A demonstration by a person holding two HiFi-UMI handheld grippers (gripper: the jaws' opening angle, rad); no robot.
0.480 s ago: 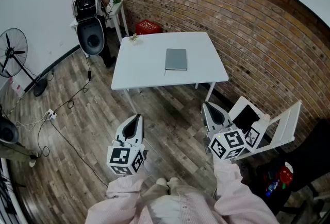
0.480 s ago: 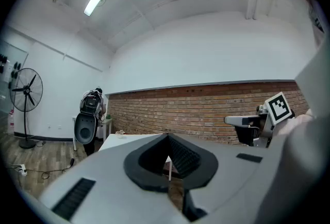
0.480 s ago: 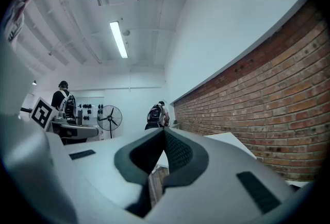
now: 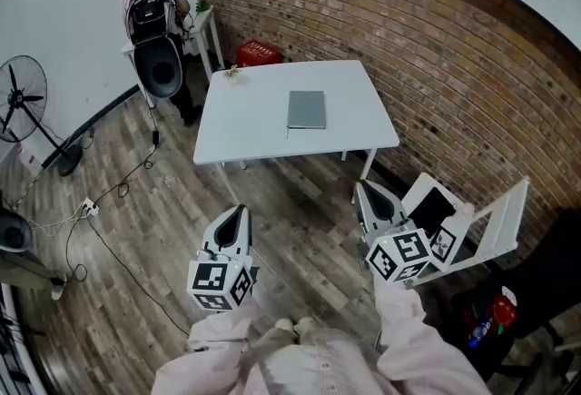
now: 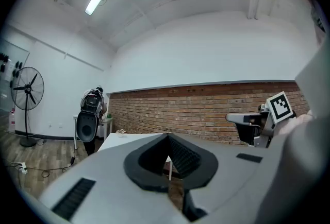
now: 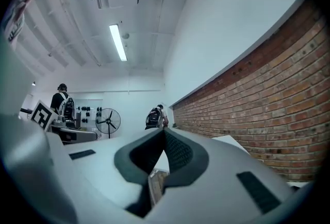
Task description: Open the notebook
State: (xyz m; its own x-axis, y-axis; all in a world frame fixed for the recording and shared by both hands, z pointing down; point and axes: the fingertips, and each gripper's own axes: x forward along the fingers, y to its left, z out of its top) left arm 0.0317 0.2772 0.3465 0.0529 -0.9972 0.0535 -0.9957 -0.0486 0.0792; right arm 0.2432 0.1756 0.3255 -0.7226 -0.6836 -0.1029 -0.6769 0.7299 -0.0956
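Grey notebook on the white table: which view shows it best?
Head view: the closed grey rectangular notebook lies fully visible from above on the white table. The left gripper view shows only the tabletop edge-on, no notebook; the right gripper view shows none of it.

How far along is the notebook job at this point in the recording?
Done: nothing yet. The notebook lies closed and flat on the white table.
In hand: nothing. The left gripper and right gripper are both shut and empty, held over the wooden floor, well short of the table.
Left: walk up to the table, reach the notebook and lift its cover.
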